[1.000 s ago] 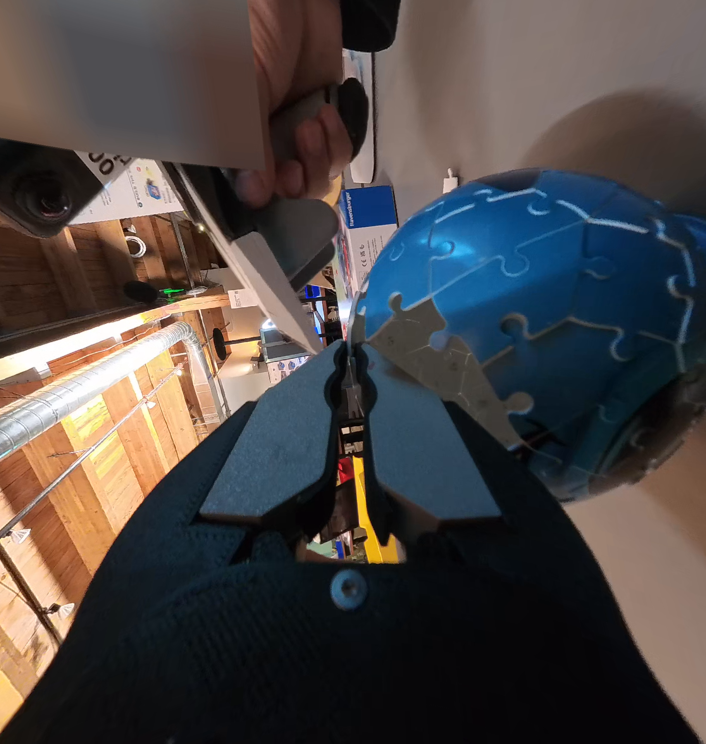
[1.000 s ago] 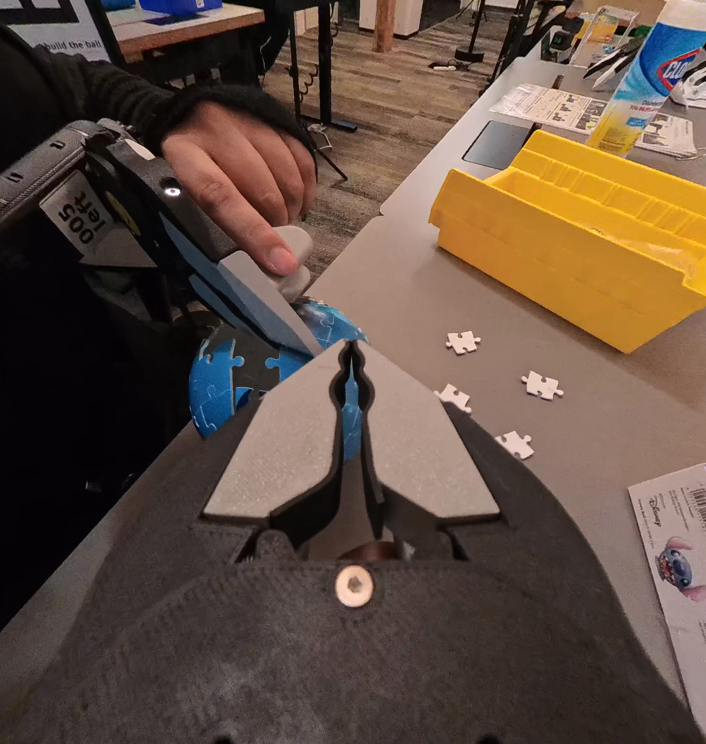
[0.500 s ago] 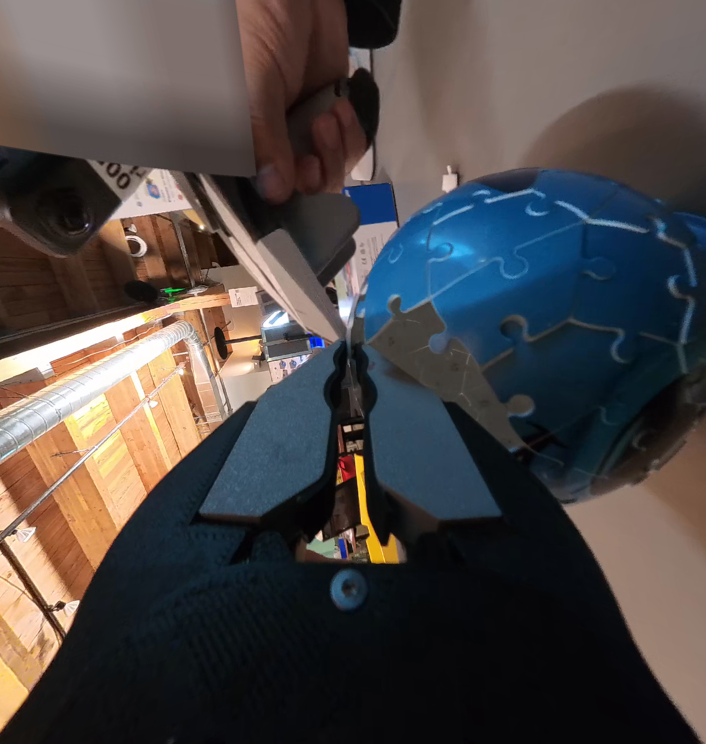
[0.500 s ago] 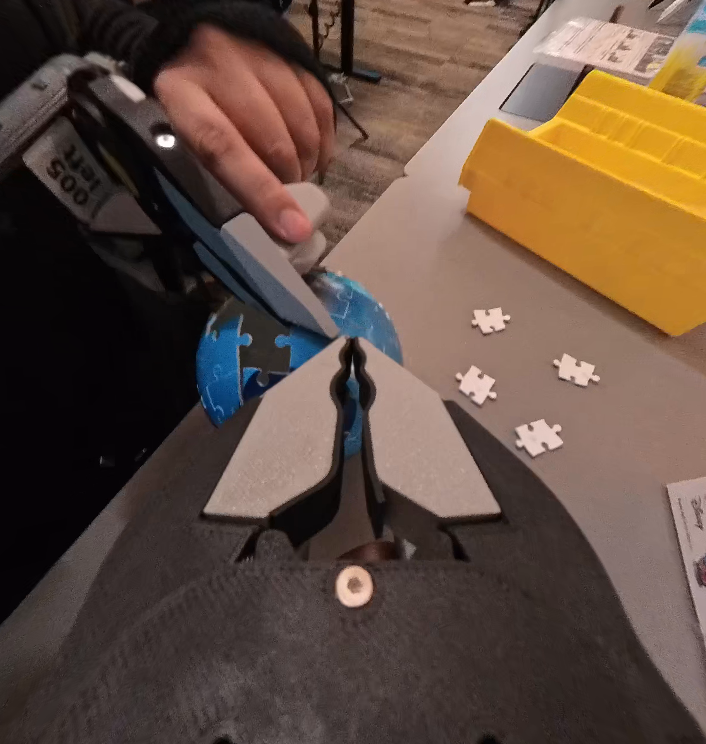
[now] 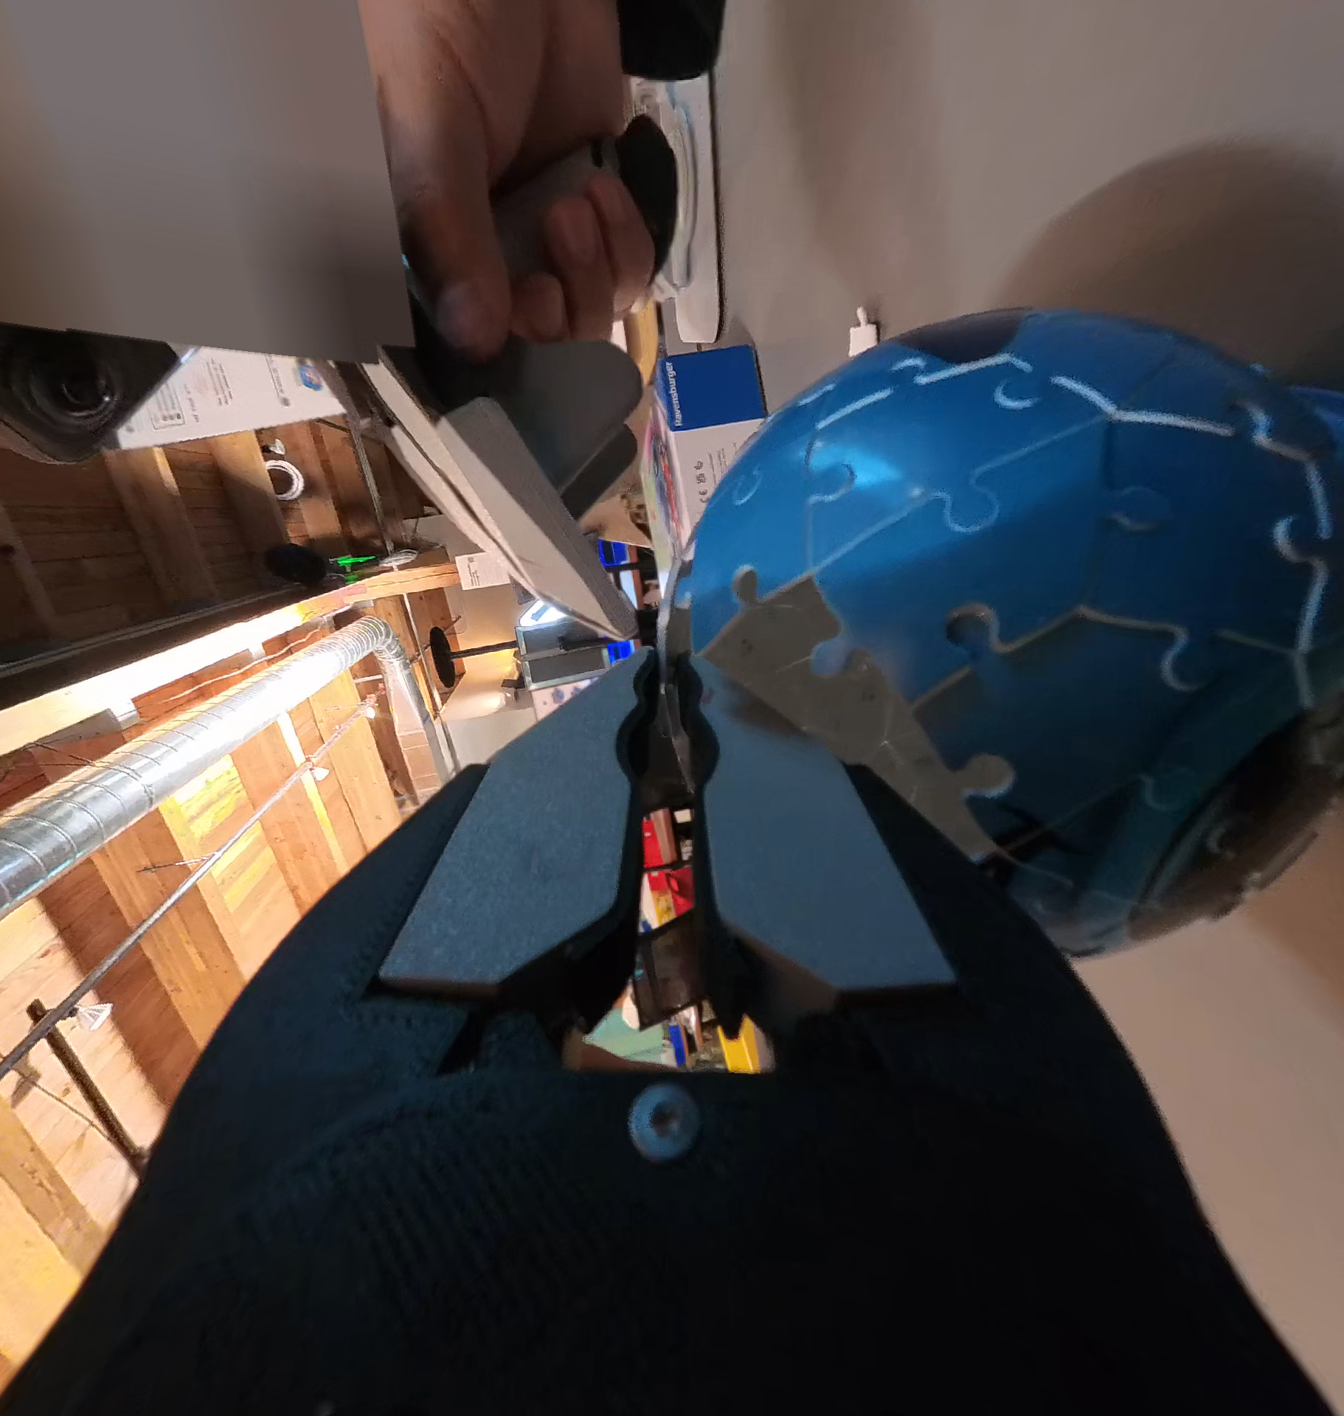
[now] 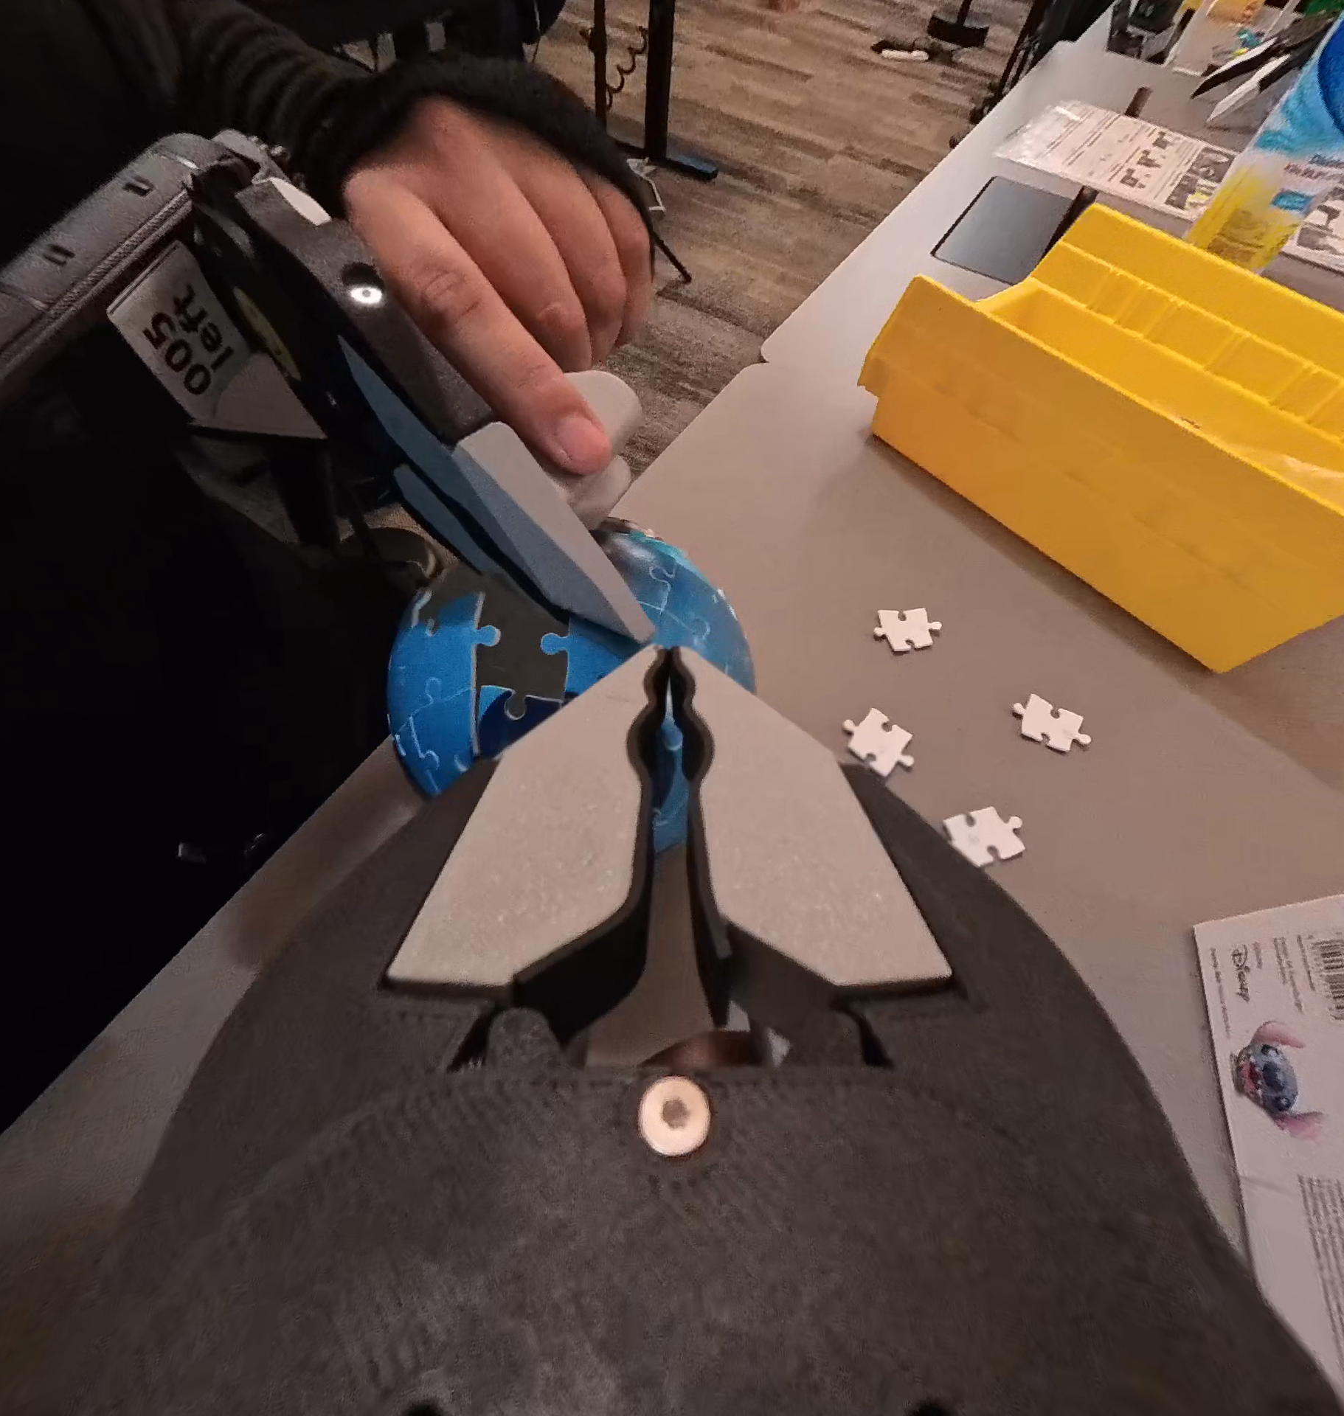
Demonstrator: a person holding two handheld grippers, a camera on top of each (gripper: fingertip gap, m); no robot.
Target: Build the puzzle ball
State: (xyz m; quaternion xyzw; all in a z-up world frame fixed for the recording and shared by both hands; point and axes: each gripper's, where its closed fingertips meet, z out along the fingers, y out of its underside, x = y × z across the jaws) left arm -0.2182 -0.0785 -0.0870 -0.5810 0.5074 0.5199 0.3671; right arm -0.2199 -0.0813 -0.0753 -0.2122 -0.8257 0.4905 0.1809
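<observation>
The blue puzzle ball rests near the table's left edge and also shows in the right wrist view. An unfilled gap in its shell shows the grey inside; it looks dark in the right wrist view. My left gripper is shut on the thin rim of the ball at that gap. My right gripper is shut, its tips just above the ball and almost touching the left gripper. I see no piece between its tips. It also shows in the left wrist view.
Several loose white puzzle pieces lie face down on the grey table right of the ball. A yellow bin stands behind them. A printed card lies at the right edge. The table's edge runs just left of the ball. The grippers are tip to tip, or close to it. Left tips and right tips are each some 25 cm from the printed card.
The right gripper has shifted a little and its tip now sits closer to the left gripper's tip at the gap. The left gripper and the ball have stayed put.
</observation>
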